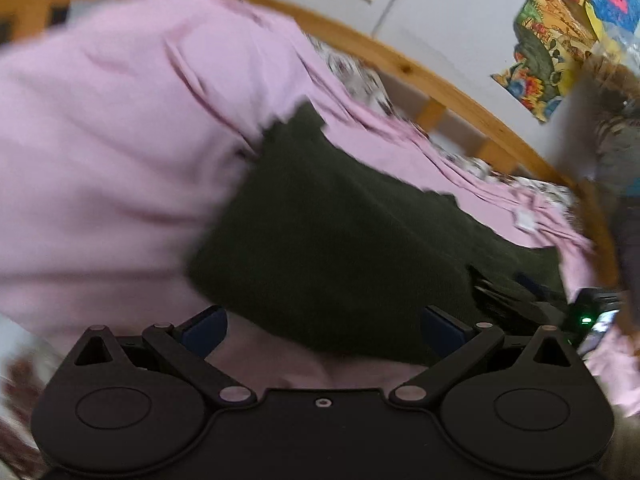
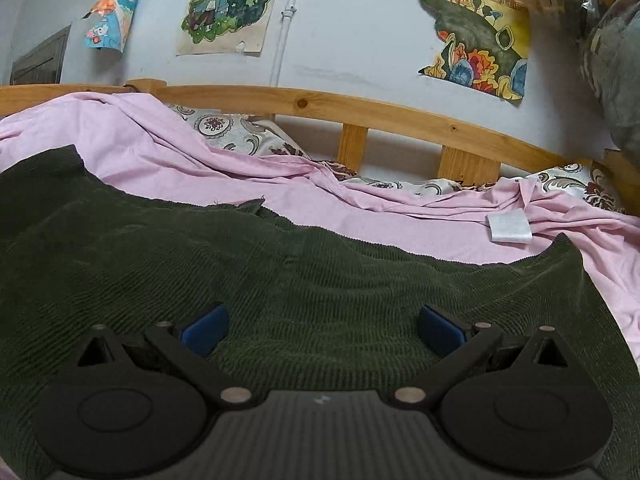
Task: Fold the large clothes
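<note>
A dark green ribbed garment (image 2: 280,272) lies spread on a pink sheet (image 2: 360,208) over a bed. My right gripper (image 2: 322,330) hovers low over its near part, open, with the blue pads (image 2: 204,334) wide apart and only cloth beneath them. In the blurred left wrist view the same green garment (image 1: 340,240) stretches from the centre toward the right. My left gripper (image 1: 324,328) is open at its near left edge, with nothing between the fingers. The other gripper (image 1: 592,312) shows at the far right of that view.
A wooden bed rail (image 2: 360,114) runs along the far side, with patterned pillows (image 2: 224,128) against it. A small white tag (image 2: 509,228) sticks out of the pink sheet. Posters (image 2: 228,4) hang on the wall. A grey-brown plush shape (image 2: 612,64) sits at the upper right.
</note>
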The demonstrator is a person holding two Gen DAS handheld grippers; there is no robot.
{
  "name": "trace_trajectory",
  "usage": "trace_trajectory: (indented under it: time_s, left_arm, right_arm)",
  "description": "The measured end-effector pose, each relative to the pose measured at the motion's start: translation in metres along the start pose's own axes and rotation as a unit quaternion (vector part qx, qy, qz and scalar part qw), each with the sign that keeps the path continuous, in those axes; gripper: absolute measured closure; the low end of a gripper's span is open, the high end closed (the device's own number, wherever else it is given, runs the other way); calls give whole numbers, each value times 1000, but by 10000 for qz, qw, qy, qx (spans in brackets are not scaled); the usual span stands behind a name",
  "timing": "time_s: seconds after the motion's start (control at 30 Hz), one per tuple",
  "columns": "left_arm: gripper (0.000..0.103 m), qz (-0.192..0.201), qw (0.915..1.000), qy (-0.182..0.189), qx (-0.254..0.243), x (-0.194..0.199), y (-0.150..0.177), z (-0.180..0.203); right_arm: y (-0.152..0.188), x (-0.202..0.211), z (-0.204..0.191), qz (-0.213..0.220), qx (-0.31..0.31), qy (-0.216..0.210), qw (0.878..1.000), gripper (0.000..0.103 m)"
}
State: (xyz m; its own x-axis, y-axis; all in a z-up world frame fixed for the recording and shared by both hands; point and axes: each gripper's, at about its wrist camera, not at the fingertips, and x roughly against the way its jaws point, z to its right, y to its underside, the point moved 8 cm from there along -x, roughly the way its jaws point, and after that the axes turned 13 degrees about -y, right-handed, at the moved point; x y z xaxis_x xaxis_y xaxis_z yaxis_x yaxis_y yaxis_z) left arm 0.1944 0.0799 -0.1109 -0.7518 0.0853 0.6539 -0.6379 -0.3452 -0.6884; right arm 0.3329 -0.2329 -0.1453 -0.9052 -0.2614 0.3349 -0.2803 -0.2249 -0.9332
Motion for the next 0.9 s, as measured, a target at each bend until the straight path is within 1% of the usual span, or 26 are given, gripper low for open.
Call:
trace_trajectory:
  time_s: [0.03, 0.13, 0.2, 0.3, 0.37, 0.4, 0.43, 0.5, 0.53, 0.57, 0.6, 0.63, 0.7, 0.77, 0.83, 0.87, 0.9]
  left_arm:
    - [1, -72, 9999, 48, 100, -7, 1, 1]
    - [1, -297, 9984, -210, 428, -32, 0, -2]
    - [1, -378, 9968, -222, 668, -44, 0, -8]
    - [1, -228, 9962, -256, 800, -53, -7, -13]
    - [5, -221, 9949, -363, 920, -56, -11, -15]
    - [10, -235, 9937, -458, 999, -57, -12, -15]
    - [20, -193, 9925, -599, 1052, -57, -14, -15]
    - [32, -47, 9901, -898, 1074, -54, -16, -14]
    - [41, 7, 9896, -977, 1056, -52, -17, -15]
    - [47, 65, 9887, -1077, 1042, -52, -17, -15]
    - [57, 101, 9871, -1196, 1056, -51, -18, -17]
    - [68, 116, 9861, -1233, 1111, -51, -19, -19]
    - [85, 257, 9854, -1204, 1178, -45, -22, -19]
    - [87, 494, 9870, -1192, 963, -33, -27, -10]
    - [88, 955, 9892, -1020, 450, -14, -37, 12]
    - [88, 1173, 9884, -944, 177, -5, -43, 24]
    - [89, 1362, 9879, -738, -74, 4, -51, 38]
  right_arm:
    - [0, 0, 0, 4, -2, 0, 10000, 0]
    - [0, 0, 0, 12, 3, 0, 10000, 0]
    - [0, 1, 0, 20, 4, 0, 10000, 0]
    - [0, 1, 0, 25, 8, 3, 10000, 0]
    - [0, 1, 0, 30, 14, 7, 10000, 0]
    - [0, 1, 1, 33, 20, 9, 10000, 0]
    - [0, 1, 1, 39, 25, 15, 10000, 0]
    - [-1, 2, 0, 62, 36, 30, 10000, 0]
    - [-1, 3, 0, 76, 44, 41, 10000, 0]
    - [-1, 3, -1, 89, 55, 53, 9999, 0]
    - [-2, 4, -1, 108, 61, 54, 9999, 0]
    - [-2, 4, -1, 115, 66, 57, 9999, 0]
    - [-2, 5, -1, 121, 57, 55, 9999, 0]
    - [-2, 4, -1, 111, 38, 48, 9999, 0]
    - [-3, 4, 0, 84, -29, 1, 10000, 0]
    - [-4, 5, 1, 51, -69, -36, 10000, 0]
    - [-6, 7, 3, 26, -96, -81, 9999, 0]
